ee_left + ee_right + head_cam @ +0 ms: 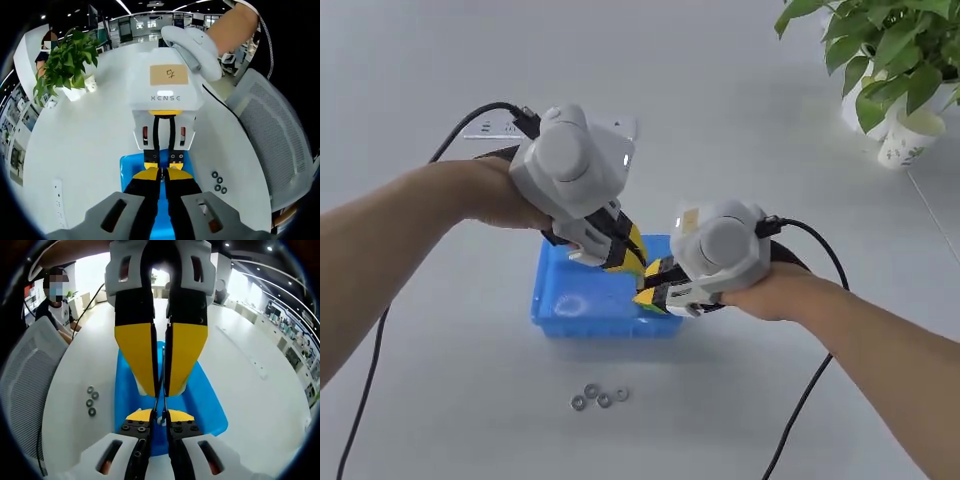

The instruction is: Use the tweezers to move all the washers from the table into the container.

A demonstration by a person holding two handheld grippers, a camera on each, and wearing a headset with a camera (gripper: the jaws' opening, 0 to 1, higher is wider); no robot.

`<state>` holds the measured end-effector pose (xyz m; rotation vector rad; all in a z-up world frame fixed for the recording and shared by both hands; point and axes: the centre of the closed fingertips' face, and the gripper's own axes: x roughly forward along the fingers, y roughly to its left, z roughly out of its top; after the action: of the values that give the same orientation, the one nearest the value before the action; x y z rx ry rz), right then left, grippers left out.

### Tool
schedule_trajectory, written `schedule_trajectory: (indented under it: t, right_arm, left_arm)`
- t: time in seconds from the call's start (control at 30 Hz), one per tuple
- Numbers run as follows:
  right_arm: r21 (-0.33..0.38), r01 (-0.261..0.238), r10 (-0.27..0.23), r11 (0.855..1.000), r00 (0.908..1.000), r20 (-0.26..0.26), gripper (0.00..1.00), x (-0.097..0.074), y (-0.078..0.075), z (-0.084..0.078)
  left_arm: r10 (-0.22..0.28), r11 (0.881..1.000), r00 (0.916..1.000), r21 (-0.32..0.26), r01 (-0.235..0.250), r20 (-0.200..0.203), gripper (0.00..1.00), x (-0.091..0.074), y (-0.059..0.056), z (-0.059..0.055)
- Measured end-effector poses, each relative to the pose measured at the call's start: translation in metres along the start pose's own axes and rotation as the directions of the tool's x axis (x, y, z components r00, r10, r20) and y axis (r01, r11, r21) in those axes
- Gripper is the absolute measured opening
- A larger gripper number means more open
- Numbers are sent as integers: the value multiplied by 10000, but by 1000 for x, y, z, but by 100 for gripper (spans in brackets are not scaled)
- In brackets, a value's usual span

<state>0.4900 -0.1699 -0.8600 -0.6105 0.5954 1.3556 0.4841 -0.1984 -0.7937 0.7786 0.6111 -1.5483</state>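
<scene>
A blue container (560, 300) sits mid-table, and both grippers meet tip to tip above it. My left gripper (635, 262) comes in from the upper left, its yellow jaws pressed together. My right gripper (645, 295) comes in from the right. In the right gripper view, thin dark tweezers (161, 405) run between the left gripper's (161, 390) yellow jaws down to my right gripper's (160, 417) tips over the container (205, 400). Several washers (597, 396) lie on the table in front of the container, apart from both grippers, also seen as washers (218, 182) and washers (91, 401).
A potted plant (890, 60) stands at the far right of the white table. A power strip (505, 127) lies behind the left gripper. Cables trail off both grippers. A mesh chair (280, 130) stands at the table edge, and a person (55, 305) sits beyond it.
</scene>
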Motion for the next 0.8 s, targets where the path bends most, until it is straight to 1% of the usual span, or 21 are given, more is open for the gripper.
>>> schedule_trajectory:
  t: [0.3, 0.4, 0.53, 0.8]
  right_arm:
    - [-136, 98, -96, 9999, 9998, 155, 11, -6, -1, 10]
    - [-174, 143, -139, 9997, 9997, 210, 11, -8, -1, 13]
    - [-267, 201, -193, 9994, 9994, 283, 11, -13, 1, 19]
    - [-404, 273, -257, 9988, 9989, 403, 11, -21, 6, 29]
  left_arm:
    - [85, 9999, 10000, 90, -85, -34, 7, -9, 0, 6]
    - [113, 9999, 9999, 29, -114, 9, 7, -14, 0, 8]
    - [120, 9999, 9999, 24, -120, 60, 7, -19, -2, 12]
    - [86, 10000, 10000, 46, -86, 27, 7, -28, -8, 19]
